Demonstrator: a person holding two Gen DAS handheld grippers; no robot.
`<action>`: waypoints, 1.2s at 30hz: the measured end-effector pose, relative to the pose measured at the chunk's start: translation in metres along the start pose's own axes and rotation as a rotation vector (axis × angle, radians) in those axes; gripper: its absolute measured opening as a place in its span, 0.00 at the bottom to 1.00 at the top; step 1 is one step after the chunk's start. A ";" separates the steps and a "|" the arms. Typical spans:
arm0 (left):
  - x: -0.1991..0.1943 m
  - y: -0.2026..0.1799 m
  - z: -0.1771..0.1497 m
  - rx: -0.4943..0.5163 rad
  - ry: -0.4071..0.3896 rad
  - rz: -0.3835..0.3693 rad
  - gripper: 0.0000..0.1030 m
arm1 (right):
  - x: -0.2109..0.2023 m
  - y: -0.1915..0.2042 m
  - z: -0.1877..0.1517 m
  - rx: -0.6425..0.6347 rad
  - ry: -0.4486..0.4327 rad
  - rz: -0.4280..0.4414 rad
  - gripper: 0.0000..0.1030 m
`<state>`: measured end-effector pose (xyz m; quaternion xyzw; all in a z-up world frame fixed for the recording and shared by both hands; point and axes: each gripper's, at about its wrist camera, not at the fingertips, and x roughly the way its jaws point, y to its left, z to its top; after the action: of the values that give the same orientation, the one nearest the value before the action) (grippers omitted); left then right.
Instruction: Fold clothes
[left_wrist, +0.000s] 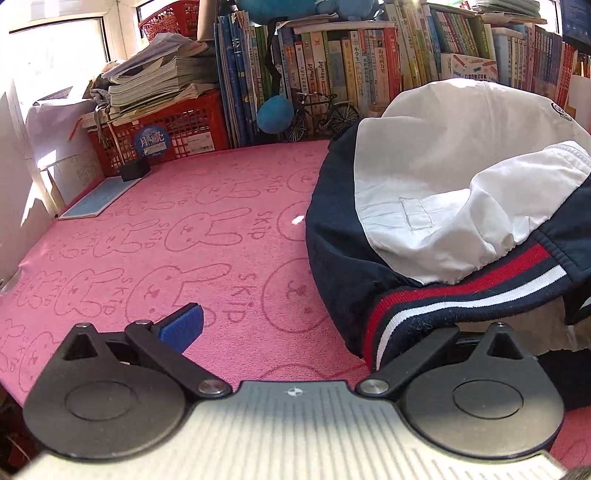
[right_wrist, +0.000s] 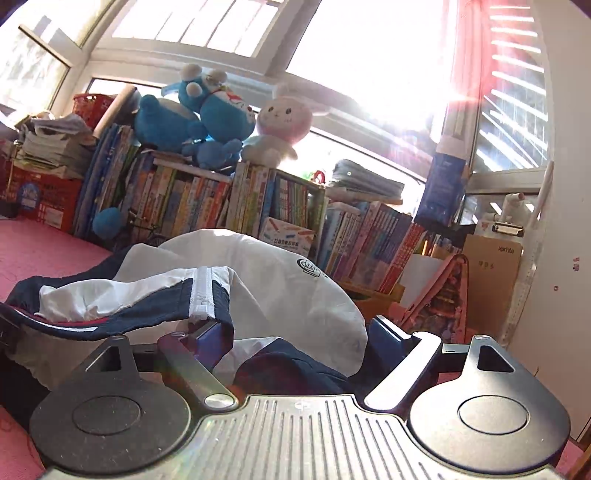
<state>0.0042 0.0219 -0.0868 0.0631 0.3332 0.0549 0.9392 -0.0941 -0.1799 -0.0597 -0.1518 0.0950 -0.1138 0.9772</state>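
A navy and white jacket (left_wrist: 436, 206) with a red, white and navy ribbed hem lies bunched on the pink rabbit-print cloth (left_wrist: 192, 236). My left gripper (left_wrist: 314, 325) is open; its left blue pad (left_wrist: 183, 326) rests over the cloth, and the right finger is hidden under the ribbed hem. In the right wrist view the jacket (right_wrist: 295, 295) lies heaped between the spread fingers of my right gripper (right_wrist: 295, 332), which is open. The zipper edge (right_wrist: 201, 295) drapes over its left finger (right_wrist: 207, 332).
A red basket (left_wrist: 173, 133) with stacked papers stands at the back left, with a flat blue book (left_wrist: 98, 199) in front of it. A row of books (left_wrist: 332, 74) lines the back edge, with a small model bicycle (left_wrist: 321, 114). Plush toys (right_wrist: 210, 114) sit on top.
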 end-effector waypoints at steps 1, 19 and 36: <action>0.002 0.003 0.001 -0.013 0.001 0.023 1.00 | -0.003 0.007 -0.004 -0.047 0.016 0.028 0.80; -0.001 0.047 -0.023 -0.273 0.041 -0.067 1.00 | 0.005 -0.071 -0.033 0.058 0.170 -0.150 0.91; -0.047 0.111 -0.056 -0.352 0.017 -0.024 1.00 | -0.031 -0.075 -0.040 -0.018 0.197 0.046 0.97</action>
<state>-0.0738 0.1289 -0.0839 -0.1067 0.3272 0.1014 0.9334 -0.1464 -0.2523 -0.0685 -0.1462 0.1952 -0.1051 0.9641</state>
